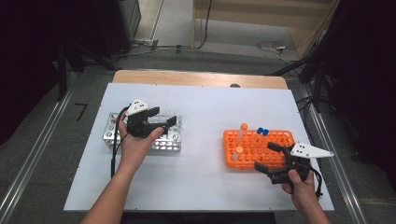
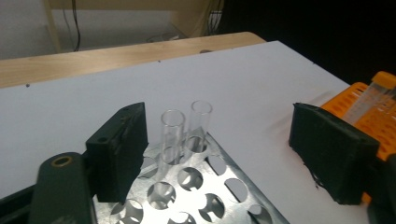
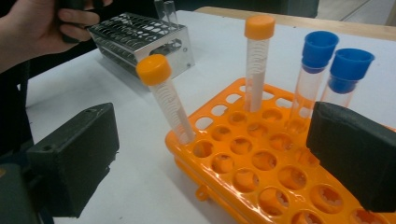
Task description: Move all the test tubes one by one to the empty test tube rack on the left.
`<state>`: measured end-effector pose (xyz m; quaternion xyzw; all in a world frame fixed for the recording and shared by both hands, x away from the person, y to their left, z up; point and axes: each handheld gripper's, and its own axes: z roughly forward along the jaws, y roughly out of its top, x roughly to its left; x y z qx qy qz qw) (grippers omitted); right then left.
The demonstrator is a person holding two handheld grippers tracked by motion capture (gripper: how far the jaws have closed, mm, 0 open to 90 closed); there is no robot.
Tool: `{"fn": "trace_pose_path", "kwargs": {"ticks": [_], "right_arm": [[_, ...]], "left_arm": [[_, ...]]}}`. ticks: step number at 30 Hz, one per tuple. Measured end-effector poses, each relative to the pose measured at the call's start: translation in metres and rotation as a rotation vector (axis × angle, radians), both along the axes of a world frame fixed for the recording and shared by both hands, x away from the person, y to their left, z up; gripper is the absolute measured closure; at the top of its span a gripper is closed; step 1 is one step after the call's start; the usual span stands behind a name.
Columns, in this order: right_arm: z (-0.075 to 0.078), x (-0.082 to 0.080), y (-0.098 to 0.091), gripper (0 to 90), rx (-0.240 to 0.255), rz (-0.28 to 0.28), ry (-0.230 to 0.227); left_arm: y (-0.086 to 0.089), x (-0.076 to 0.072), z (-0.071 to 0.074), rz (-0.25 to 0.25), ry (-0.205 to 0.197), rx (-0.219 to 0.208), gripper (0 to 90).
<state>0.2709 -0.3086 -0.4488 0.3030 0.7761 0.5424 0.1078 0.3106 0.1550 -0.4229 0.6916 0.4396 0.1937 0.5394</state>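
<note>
Two glass tubes (image 2: pixel 180 128) stand in the metal rack (image 1: pixel 112 133), left of the plastic rack (image 1: pixel 231 140).

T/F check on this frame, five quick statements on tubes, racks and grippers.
1. Two clear uncapped glass tubes stand in the metal rack. True.
2. The left gripper is clamped on a glass tube. False: its jaws stand apart, nothing pressed between them.
3. The orange rack holds two orange-capped tubes and two blue-capped tubes. True.
4. The right gripper holds a blue-capped tube. False: its jaws are open and hold nothing, near the orange rack.
5. Both orange-capped tubes stand upright. False: the nearer one leans, the farther one is upright.
</note>
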Motion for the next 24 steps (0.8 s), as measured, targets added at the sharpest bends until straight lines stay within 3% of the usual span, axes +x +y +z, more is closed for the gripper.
{"fn": "trace_pose_path", "kwargs": {"ticks": [13, 24], "right_arm": [[-0.003, 0.023, -0.006, 4.2, -0.002, -0.093, 0.016], [-0.011, 0.036, -0.006, 17.2, -0.043, -0.183, 0.045]], "left_arm": [[-0.001, -0.042, 0.005, -0.061, -0.054, -0.056, 0.0], [-0.002, -0.074, -0.002, -0.092, -0.068, -0.069, 0.0]]}}
